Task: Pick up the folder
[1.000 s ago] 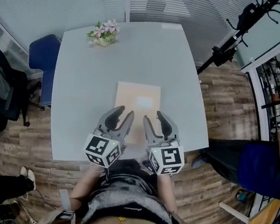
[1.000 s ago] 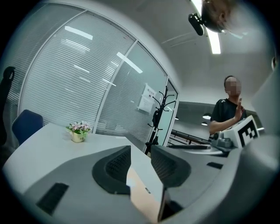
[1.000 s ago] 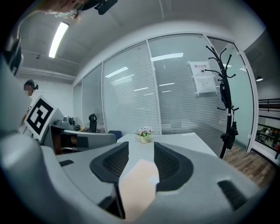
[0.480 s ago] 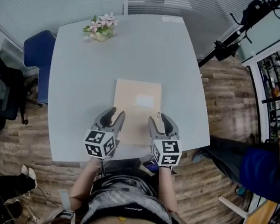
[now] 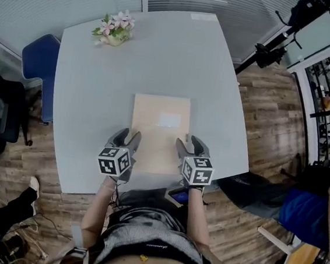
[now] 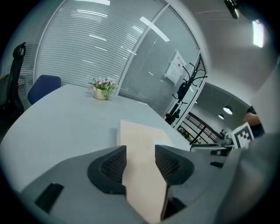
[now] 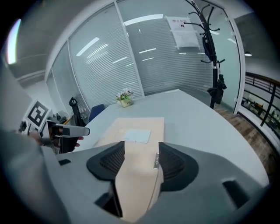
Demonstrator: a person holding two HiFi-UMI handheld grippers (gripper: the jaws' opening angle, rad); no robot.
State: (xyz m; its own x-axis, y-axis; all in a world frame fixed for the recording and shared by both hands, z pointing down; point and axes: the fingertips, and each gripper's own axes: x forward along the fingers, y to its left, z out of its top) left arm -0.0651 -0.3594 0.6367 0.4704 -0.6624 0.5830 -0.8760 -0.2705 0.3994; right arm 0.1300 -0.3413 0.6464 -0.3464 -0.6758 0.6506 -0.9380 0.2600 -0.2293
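**Both grippers at the folder's near edge, jaws apart, nothing pinched.**

Your left gripper (image 6: 140,148) had its jaws spread, having just been opening. The tan folder (image 5: 159,131) ran up between the pads at its near-left corner, w/ no squeeze on it. Your right gripper (image 7: 141,146) was the same: jaws wide, just been opening, w/ the folder's near-right corner between the pads and not clamped. The folder lay flat and shut on the grey table (image 5: 99,92), reaching straight ahead from both jaw pairs; contents not visible. A pale label (image 5: 169,121) sat on its cover, ahead of the right jaws and a bit to their left. Well beyond the left jaws, at the table's far side, a small pot (image 6: 101,94) held pink & white flowers (image 6: 103,82).
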